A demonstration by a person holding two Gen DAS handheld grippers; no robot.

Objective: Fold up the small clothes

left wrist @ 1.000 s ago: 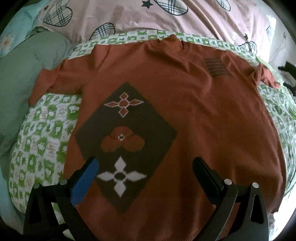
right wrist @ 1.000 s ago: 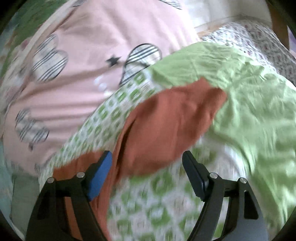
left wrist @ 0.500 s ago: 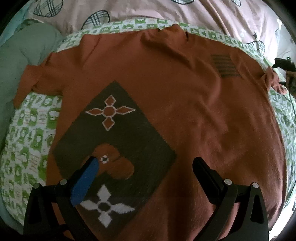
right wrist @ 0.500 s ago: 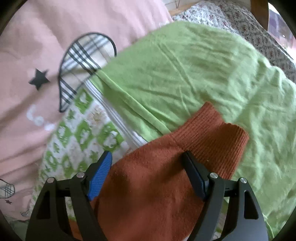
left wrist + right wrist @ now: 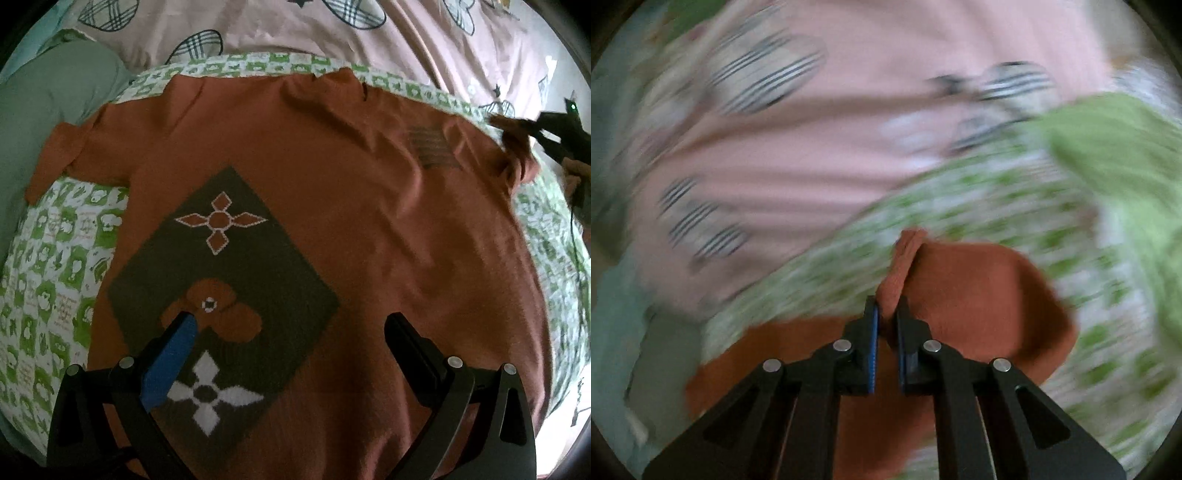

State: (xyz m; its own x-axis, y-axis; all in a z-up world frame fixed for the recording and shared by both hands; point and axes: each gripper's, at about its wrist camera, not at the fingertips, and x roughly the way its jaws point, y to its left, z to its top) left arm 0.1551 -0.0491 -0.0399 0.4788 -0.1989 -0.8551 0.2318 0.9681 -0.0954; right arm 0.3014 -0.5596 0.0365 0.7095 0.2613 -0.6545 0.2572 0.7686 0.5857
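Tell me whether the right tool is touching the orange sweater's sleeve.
Touching. In the right wrist view, the right tool is closing, its fingers pinching a bunched fold of the orange sweater's sleeve between them; no gap shows.

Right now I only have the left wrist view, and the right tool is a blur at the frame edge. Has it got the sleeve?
Observer: Yes. In the right wrist view the right tool is closing its jaws, with the sleeve cuff pinched between the pads.
Operator: How much fabric is in the grip?
Observer: Just the cuff. Its ribbed end pokes out past the fingertips, and the rest of the sleeve bulges loose to the right of the tool.
Operator: What lies beyond that side?
Observer: A plain green blanket covers the far right. The view is motion-blurred, so I can't tell finer detail.
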